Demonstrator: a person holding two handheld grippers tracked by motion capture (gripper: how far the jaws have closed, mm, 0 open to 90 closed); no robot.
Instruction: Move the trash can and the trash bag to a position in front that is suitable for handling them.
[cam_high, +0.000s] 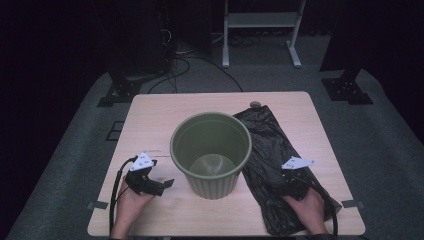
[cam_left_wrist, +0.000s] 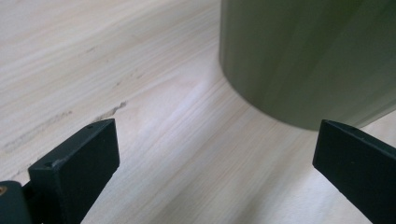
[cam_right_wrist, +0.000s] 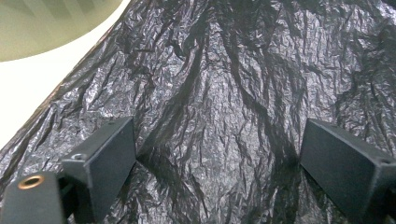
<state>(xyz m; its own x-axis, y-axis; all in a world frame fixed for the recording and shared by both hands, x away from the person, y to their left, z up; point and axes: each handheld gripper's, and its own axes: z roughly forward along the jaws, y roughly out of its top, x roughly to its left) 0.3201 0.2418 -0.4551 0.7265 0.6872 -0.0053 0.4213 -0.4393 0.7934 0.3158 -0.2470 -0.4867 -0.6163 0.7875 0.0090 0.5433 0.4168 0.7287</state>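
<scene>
Over the crumpled black bag (cam_high: 277, 165) lying flat right of the green bin (cam_high: 211, 152), the right gripper (cam_right_wrist: 217, 158) spreads wide for a pinch, while the left gripper (cam_left_wrist: 215, 163) waits open beside the bin's base.

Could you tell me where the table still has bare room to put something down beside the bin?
The widest bare stretch lies left of the green bin and behind the left tongs, reaching the table edge. A strip runs behind the bin. The right side is crowded: the black bag covers it, under the right tongs.
</scene>
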